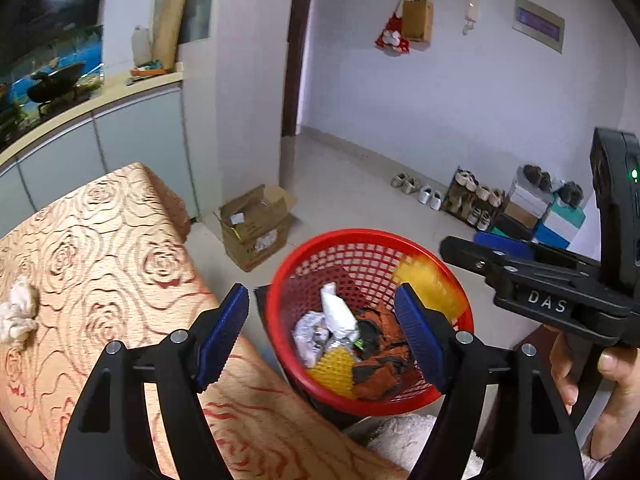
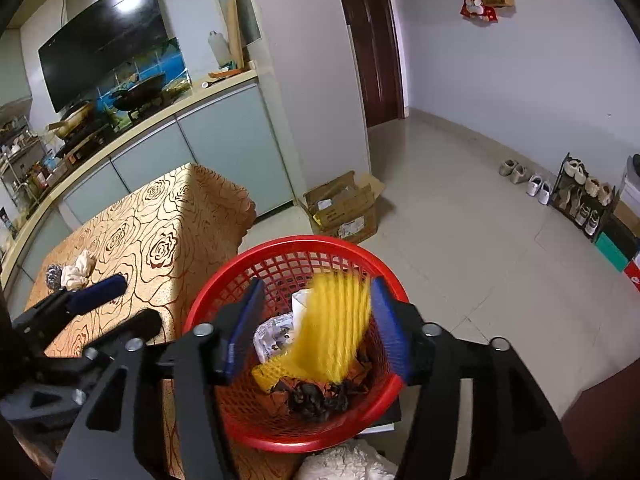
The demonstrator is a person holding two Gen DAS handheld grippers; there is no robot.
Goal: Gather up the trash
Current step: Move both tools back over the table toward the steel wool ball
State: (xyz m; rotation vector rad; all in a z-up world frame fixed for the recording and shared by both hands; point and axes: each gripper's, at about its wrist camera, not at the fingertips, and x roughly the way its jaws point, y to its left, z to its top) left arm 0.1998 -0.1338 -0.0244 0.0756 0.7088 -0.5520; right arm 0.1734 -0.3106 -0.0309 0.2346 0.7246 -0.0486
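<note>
- Left wrist view: the red plastic lattice basket (image 1: pixel 370 240) stands on the floor just off the edge of the table under its orange rose-patterned cloth (image 1: pixel 100 240). Beyond the basket's far rim lies bare tiled floor (image 1: pixel 344 176), with an open cardboard box (image 1: pixel 256 226) near the table corner and a shoe rack (image 1: pixel 476 198) along the far wall.
- The left gripper (image 1: pixel 322 332) hovers over the basket's near rim, its blue-padded jaws set wide with nothing between them. Below lie white crumpled paper (image 1: pixel 338 314), a yellow ridged sheet (image 1: pixel 336 372) and dark orange scraps (image 1: pixel 380 368).
- A crumpled white tissue (image 1: pixel 18 312) lies on the cloth near the table's left edge.
- The right gripper's body crosses over the basket's right rim, held by a hand (image 1: pixel 616 392).
- Right wrist view: the right gripper (image 2: pixel 316 332) hangs above the basket (image 2: pixel 224 300), jaws partly apart. A blurred yellow ridged piece (image 2: pixel 336 328) sits between the pads; whether either pad touches it I cannot tell.
- On the cloth (image 2: pixel 160 240), a tissue (image 2: pixel 78 272) and a grey scrubber ball (image 2: pixel 54 276) lie beside the left gripper's pad (image 2: pixel 100 292).
</note>
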